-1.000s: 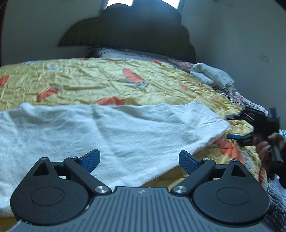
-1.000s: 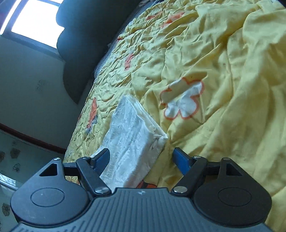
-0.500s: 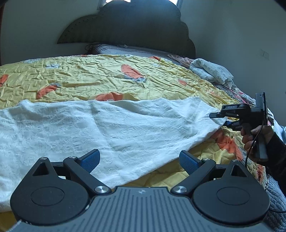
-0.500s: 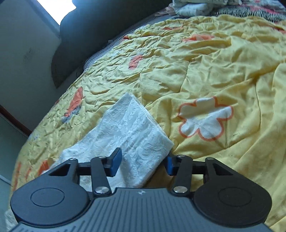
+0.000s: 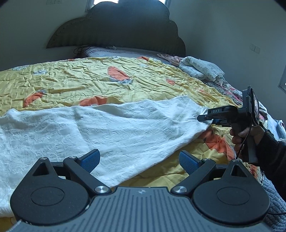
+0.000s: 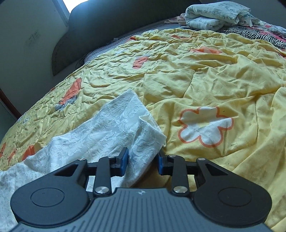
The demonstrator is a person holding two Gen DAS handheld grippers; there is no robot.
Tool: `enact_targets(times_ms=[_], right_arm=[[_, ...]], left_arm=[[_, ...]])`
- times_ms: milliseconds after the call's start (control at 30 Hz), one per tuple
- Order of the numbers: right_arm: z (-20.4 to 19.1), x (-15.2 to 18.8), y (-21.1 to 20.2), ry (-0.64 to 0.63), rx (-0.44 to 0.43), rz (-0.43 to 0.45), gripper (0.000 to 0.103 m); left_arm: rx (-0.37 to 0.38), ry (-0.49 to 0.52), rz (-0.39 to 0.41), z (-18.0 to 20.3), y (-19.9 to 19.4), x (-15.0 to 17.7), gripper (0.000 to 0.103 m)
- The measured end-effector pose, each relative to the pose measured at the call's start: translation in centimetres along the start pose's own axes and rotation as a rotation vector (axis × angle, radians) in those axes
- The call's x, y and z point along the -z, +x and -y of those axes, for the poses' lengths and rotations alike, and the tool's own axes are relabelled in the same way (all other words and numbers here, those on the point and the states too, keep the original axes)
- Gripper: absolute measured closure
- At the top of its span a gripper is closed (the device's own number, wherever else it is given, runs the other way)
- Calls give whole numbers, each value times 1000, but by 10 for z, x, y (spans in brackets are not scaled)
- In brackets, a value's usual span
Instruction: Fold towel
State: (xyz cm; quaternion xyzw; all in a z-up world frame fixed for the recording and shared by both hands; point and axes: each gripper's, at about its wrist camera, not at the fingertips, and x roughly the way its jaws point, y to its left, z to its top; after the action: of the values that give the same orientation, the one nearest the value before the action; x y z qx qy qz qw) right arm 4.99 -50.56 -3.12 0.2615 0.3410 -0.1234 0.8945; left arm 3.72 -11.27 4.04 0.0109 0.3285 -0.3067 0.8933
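A white textured towel [image 5: 110,128] lies spread lengthwise across the yellow flowered bedspread [image 5: 85,80]. My left gripper [image 5: 139,159] hovers open over the towel's near edge, with nothing between its blue pads. In the left wrist view my right gripper [image 5: 205,119] is at the towel's right corner, held by a hand [image 5: 246,133] in a dark sleeve. In the right wrist view the towel [image 6: 110,123] is bunched and slightly raised between the blue pads, and my right gripper [image 6: 142,161] is shut on that corner.
A dark scalloped headboard [image 5: 116,26] stands at the far end. A folded pale bedding pile [image 5: 200,69] [image 6: 212,14] and zebra-striped fabric [image 6: 250,33] lie at the bed's far right. Wrinkled yellow bedspread [image 6: 214,71] stretches beyond the towel.
My right gripper came in over the towel's right corner and its jaws narrowed onto it; the corner is now bunched and lifted. My left gripper stayed open and barely moved.
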Motion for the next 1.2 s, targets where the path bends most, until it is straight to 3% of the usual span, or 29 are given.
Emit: enact_targets(times_ms=[267,433,700,800,867,1033,1200], right_arm=[[-11,-1,-1,-53,46,0,75],[-27,0,-8,-127,85,48,80],[-106,28,-45,-558,127,279,87],[-131,48,-44,-700,117,302,87],[-140,61,-40,-756,105,301,87],[-143,80,-41,-808,82,311,88],[-135,84,-52,-779,58,333,88]], left_arm=[[-25,-54,20,-15,-6,1,6],[-42,-86,24,-28,-11,5,6],[-36,-134,32,-44,-5,-13,6],[34,-174,65,-44,6,-40,5],[135,-250,58,-47,24,-57,2],[377,-444,-61,-32,97,-92,3],[433,-511,-206,11,171,-112,3]])
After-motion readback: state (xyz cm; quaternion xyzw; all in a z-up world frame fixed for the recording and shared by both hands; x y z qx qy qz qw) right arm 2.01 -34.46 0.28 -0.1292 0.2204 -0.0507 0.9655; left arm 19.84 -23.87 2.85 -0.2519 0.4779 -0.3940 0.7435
